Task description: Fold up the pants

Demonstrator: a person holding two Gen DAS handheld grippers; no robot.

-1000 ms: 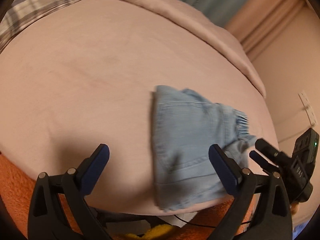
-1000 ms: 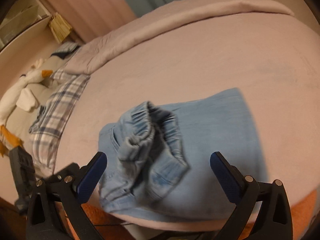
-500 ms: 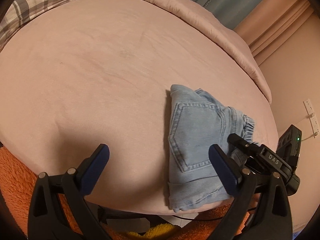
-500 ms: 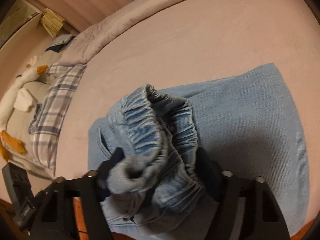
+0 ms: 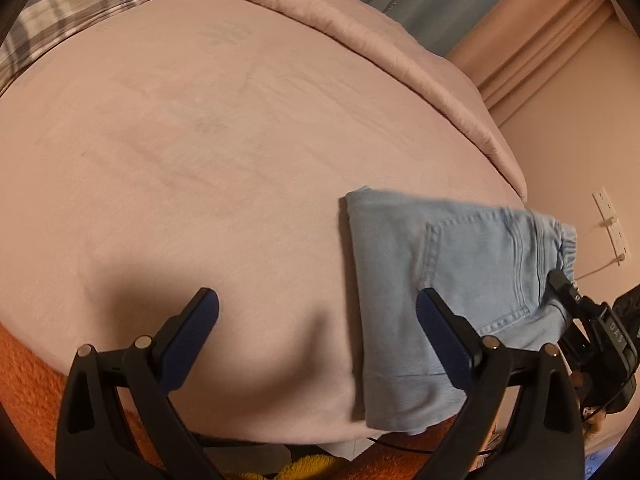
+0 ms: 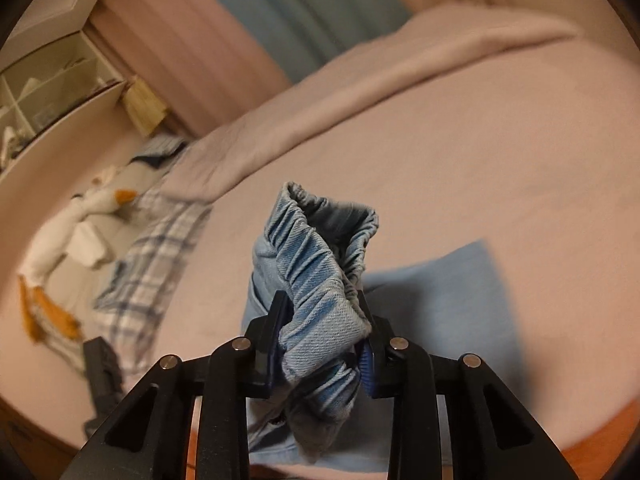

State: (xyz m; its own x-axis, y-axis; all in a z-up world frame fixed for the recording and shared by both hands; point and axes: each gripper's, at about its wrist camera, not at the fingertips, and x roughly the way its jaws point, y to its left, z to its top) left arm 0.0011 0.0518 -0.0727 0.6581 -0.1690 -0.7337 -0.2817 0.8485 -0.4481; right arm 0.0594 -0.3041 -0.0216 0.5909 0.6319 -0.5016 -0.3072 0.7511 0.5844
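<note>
- The light-blue denim pants, already folded to a compact bundle, lie on the pink bed at its near edge, just above the orange blanket that hangs below the mattress
- The right gripper is pinched tight on the elastic waistband, with the gathered band bunched up between its blue pads and rising above them
- The left gripper is spread wide and holds nothing; it hovers over the bed's near edge, its right finger above the pants' near end
- Judged step: carrying the waistband end over the rest of the denim to make the next fold; to do it well, lift only enough to clear the lower layer, travel straight along the pants' length, and set the band down with edges aligned before letting go
- The free left gripper could press the lower layer near the fold line so it does not drag along; the bundle sits close to the bed's edge, so a sideways pull may slide it off
- Only the right wrist view shows the grip itself, plus the plaid pillow and a white goose plush on the bed's far-left side
- Only the left wrist view shows the pants' back pocket stitching, the flat outline against the bed, and the right gripper from outside at the waistband end
</note>
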